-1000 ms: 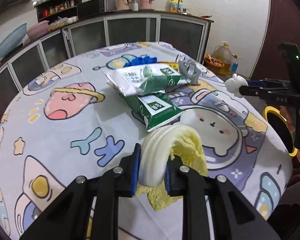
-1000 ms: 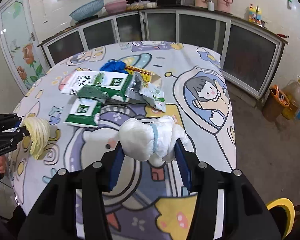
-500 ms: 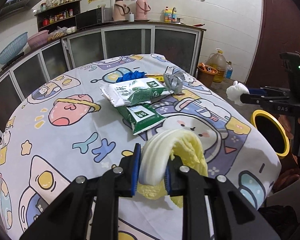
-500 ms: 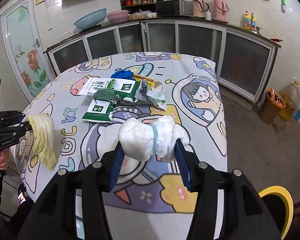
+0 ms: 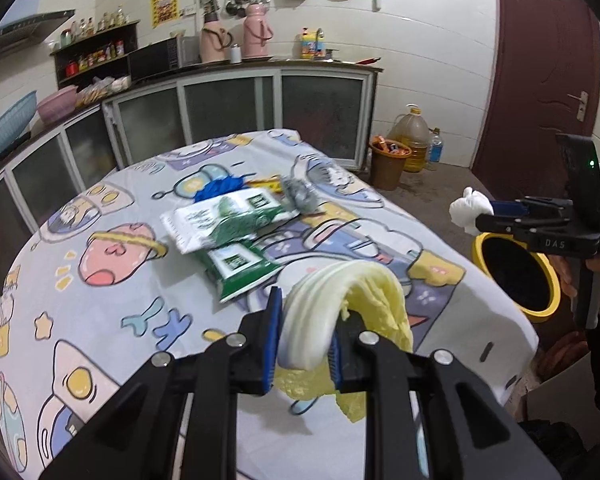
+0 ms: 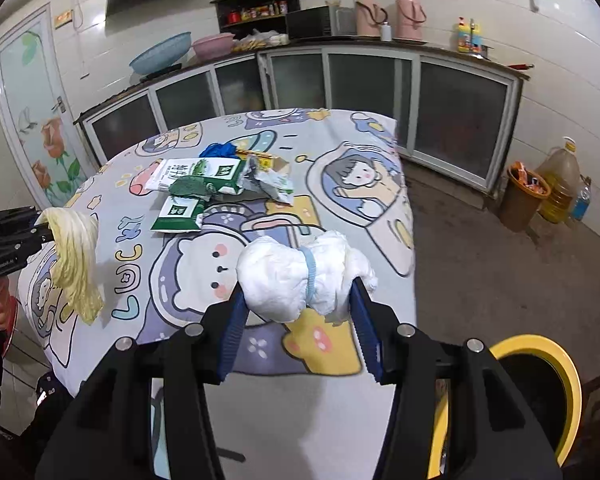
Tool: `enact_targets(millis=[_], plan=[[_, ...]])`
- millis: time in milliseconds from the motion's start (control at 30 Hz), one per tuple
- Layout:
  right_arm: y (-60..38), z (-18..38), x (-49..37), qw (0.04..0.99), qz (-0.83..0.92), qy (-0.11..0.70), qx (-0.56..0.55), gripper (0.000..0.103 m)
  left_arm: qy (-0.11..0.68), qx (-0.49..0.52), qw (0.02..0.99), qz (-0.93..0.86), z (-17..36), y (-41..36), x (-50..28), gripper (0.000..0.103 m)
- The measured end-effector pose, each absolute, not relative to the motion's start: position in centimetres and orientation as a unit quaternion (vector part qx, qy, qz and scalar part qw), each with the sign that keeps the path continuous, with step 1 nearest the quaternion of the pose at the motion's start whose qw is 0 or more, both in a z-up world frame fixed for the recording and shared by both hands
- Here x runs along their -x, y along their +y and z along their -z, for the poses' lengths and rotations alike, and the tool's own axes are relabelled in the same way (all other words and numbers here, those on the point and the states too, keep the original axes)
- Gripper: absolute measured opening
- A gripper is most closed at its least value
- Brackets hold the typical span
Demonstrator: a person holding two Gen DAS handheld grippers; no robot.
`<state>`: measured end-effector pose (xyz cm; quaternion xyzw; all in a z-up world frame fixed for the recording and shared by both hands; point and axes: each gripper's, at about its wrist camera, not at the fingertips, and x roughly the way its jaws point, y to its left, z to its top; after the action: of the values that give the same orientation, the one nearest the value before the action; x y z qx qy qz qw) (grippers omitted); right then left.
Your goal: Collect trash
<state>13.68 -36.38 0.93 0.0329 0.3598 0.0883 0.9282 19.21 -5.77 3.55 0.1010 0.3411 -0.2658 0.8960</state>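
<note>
White-tiled kitchen walls behind, glass-fronted cabinets along the counter, and up front a round table (image 6: 372, 200) draped in a smooth cartoon-print cloth. Left gripper (image 5: 302, 346), black arms and blue ribbed pads, pinched narrow on a limp cabbage leaf (image 5: 340, 300): thick pale rib arched between the jaws, crinkled yellow frill drooping off to the right. Seen from the right wrist, same cabbage leaf (image 6: 74, 256) dangling clear of the table edge at far left. Right gripper (image 6: 300, 312) clamped half-wide on a rolled diaper (image 6: 300, 276), puffy, white, wrinkled, cinched at the middle by a pale blue band, bulging out past both pads. From the left wrist, diaper (image 5: 470, 210) hanging just above the trash bin (image 5: 540, 312), round, black inside, bright yellow rim, standing on the floor beside the table. Still on the cloth near the middle: flat glossy green-and-white packets (image 6: 200, 176), a crumpled blue scrap (image 6: 220, 149) behind them, a scrunched silvery wrapper (image 5: 300, 196) just to the right. Brown bucket (image 6: 522, 196) and amber oil jug (image 6: 560, 182) by the far wall.
</note>
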Motion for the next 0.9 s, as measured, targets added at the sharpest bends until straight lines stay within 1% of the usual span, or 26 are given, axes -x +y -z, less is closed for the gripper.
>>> enact_targets(millis=[433, 667, 900], plan=[[-44.5, -1.1, -8.4, 0.936, -0.011, 0.347, -0.064, 0.048, 0.321, -0.132, 0.871, 0.346, -4.8, -15.3, -18.0, 0.019], [-49.2, -0.5, -5.3, 0.934, 0.038, 0.342, -0.096, 0.048, 0.311, -0.15, 0.852, 0.394, -5.1, -21.2, -17.0, 0.019], [-52.6, 0.4, -3.1, 0.929, 0.075, 0.343, -0.117, 0.048, 0.307, -0.147, 0.833, 0.436, -5.1, -26.4, -16.2, 0.019]])
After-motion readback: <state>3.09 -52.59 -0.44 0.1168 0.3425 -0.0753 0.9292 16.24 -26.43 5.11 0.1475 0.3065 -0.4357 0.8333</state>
